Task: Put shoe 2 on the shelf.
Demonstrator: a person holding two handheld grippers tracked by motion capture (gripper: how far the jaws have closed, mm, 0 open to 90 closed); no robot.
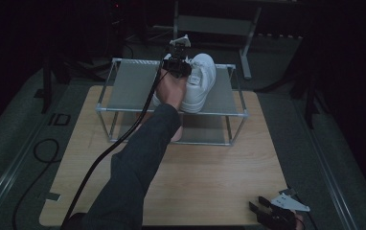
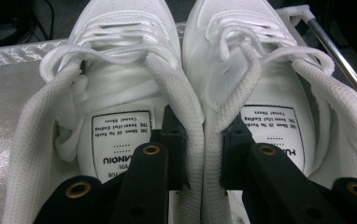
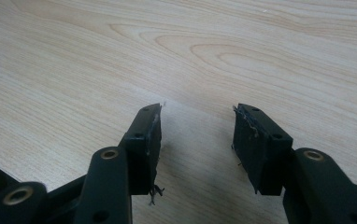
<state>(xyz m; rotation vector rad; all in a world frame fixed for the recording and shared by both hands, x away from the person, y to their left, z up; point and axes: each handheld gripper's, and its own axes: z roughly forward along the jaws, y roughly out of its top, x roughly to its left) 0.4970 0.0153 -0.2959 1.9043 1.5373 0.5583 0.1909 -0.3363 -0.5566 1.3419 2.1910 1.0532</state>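
Room: dark all round me; the light wooden surface sits on grey floor, with dim stands at 12 o'clock.
Rack: a two-shelf metal-framed rack with silver-grey mesh shelves stands at the 12 o'clock end of the surface.
Shoes: the pair of white lace-up leather trainers rests on the top shelf, toward its 3 o'clock half, toes pointing to 12 o'clock, the two shoes touching side by side.
Left hand-held gripper: my left hand-held gripper is at the heel end of the pair, one jaw inside each shoe, pinching the two inner collars together between its pads; in the high view it shows at the shoes' 9 o'clock side.
Right hand-held gripper: my right hand-held gripper waits near the 5 o'clock corner of the surface, jaws spread with nothing between them, bare wood beneath.
Done, as I judge it: the pair is gathered as one and its soles appear to sit on the top shelf.
Left, as I judge it: if I am stowing the pair, I have only to let go and back away; if I am fetching it, the lift and carry to the surface are all ahead. I cannot tell which.
Lower shelf: I see nothing on its visible part.
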